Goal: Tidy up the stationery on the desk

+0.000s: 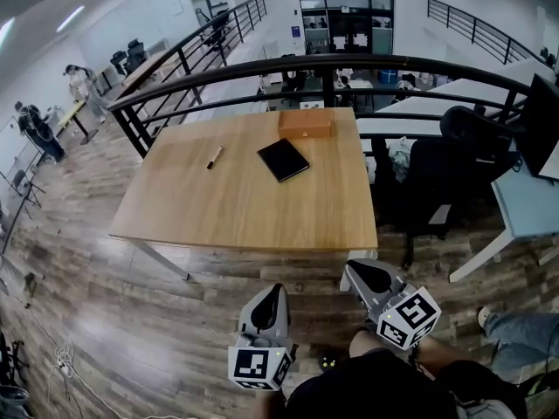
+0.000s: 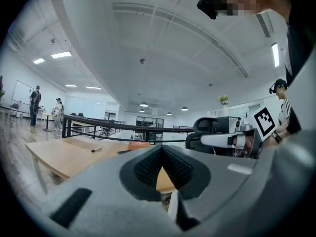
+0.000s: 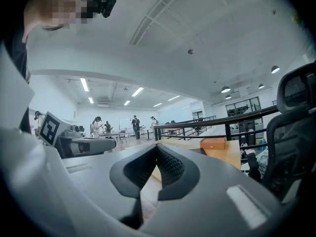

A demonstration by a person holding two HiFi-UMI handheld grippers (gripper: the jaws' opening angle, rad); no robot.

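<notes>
On the wooden desk (image 1: pixel 236 212) lie a black marker pen (image 1: pixel 214 156) at the left, a black notebook (image 1: pixel 283 159) in the middle and an orange-brown box (image 1: pixel 305 123) at the far edge. The left gripper view shows the pen (image 2: pixel 96 149) and the box (image 2: pixel 139 144) far ahead. The box (image 3: pixel 213 143) also appears in the right gripper view. My left gripper (image 1: pixel 274 291) and right gripper (image 1: pixel 355 271) hang close to my body, short of the desk's near edge. Both are shut, pads meeting at the tips, with nothing held.
A black railing (image 1: pixel 288 66) runs behind the desk. A black office chair (image 1: pixel 437 173) stands to its right, beside a light blue desk (image 1: pixel 528 203). Wooden floor lies between me and the desk. People stand far off at the left.
</notes>
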